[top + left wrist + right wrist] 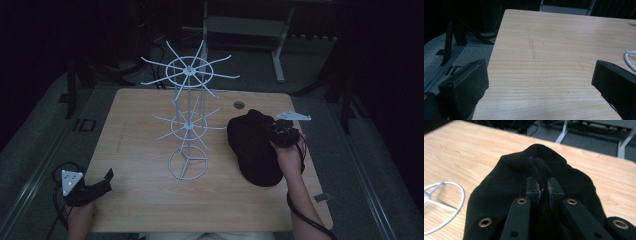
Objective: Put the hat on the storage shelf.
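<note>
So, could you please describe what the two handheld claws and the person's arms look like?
Both are black. The left claw has two broad, flat black jaws and a pale grey three-cornered plate on top, with a black cable looping behind it. The right claw carries a similar grey plate and a thick black cable trailing along the forearm; brass-coloured rivets dot its jaw arms. No sleeves are visible.

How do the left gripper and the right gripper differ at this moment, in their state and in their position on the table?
The left gripper is open with nothing between its jaws; the right gripper is shut on the black cap, pinching a fold of its fabric. The left gripper sits at the near left corner of the table, far from the white wire rack; the right gripper is at the right side, beside that rack. Both are hand-held, black, and carry a grey three-cornered plate.
</note>
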Available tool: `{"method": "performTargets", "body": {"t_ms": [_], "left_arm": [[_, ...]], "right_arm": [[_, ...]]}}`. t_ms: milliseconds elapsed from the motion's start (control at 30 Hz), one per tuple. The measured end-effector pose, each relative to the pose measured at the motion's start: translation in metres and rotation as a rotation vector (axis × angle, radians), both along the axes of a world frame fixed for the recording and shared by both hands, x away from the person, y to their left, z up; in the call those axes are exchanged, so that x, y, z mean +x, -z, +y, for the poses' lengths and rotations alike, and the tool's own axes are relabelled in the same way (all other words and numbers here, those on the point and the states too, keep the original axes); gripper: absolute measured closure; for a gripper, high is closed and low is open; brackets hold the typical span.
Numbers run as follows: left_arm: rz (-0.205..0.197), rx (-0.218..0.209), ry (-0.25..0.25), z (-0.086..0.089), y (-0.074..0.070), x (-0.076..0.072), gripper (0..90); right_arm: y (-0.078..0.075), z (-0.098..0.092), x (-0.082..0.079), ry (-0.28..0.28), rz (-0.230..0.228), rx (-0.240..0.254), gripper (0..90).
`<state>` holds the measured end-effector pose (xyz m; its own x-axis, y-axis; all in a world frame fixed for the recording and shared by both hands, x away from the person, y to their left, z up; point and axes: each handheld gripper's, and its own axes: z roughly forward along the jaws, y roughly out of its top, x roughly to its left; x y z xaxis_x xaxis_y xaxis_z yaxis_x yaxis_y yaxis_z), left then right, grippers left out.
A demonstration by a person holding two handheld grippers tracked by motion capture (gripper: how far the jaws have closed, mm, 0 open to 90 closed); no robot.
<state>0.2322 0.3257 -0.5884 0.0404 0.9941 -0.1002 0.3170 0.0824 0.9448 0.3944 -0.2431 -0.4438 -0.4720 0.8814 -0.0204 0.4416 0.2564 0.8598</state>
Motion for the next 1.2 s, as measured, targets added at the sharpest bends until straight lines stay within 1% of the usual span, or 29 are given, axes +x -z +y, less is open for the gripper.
{"method": "performTargets", "body": {"t_ms": [167,367,533,733,800,900,933,1100,1200], "left_arm": [[0.001,0.0,-0.001,0.0,0.0,0.0,1.4],[0.002,0.0,0.001,0.0,0.0,0.0,1.5],[0.001,0.0,0.0,-0.001,0.0,0.0,1.4],[0.003,0.002,0.0,-0.001,0.0,0.0,1.5],[0.003,0.002,-0.001,-0.001,0.0,0.0,1.4],[0.002,0.003,0.0,-0.001,0.0,0.0,1.5],[0.001,0.004,0.001,-0.001,0.0,0.0,1.4],[0.001,0.004,0.001,-0.001,0.0,0.0,1.5],[0.002,0.004,0.0,-0.001,0.0,0.0,1.5]], "right_arm": [[-0.018,-0.008,-0.017,-0.008,-0.059,0.036,82.9],[-0.047,-0.018,-0.04,-0.01,-0.145,0.084,82.9],[-0.073,-0.023,-0.061,-0.02,-0.21,0.096,82.8],[-0.112,-0.03,-0.087,-0.038,-0.297,0.144,82.8],[-0.125,-0.032,-0.097,-0.043,-0.336,0.165,82.9],[-0.146,-0.033,-0.112,-0.054,-0.397,0.179,82.8],[-0.153,-0.033,-0.117,-0.054,-0.421,0.169,82.8],[-0.188,-0.027,-0.137,-0.063,-0.516,0.161,82.8],[-0.207,-0.021,-0.147,-0.09,-0.56,0.173,82.8]]}}
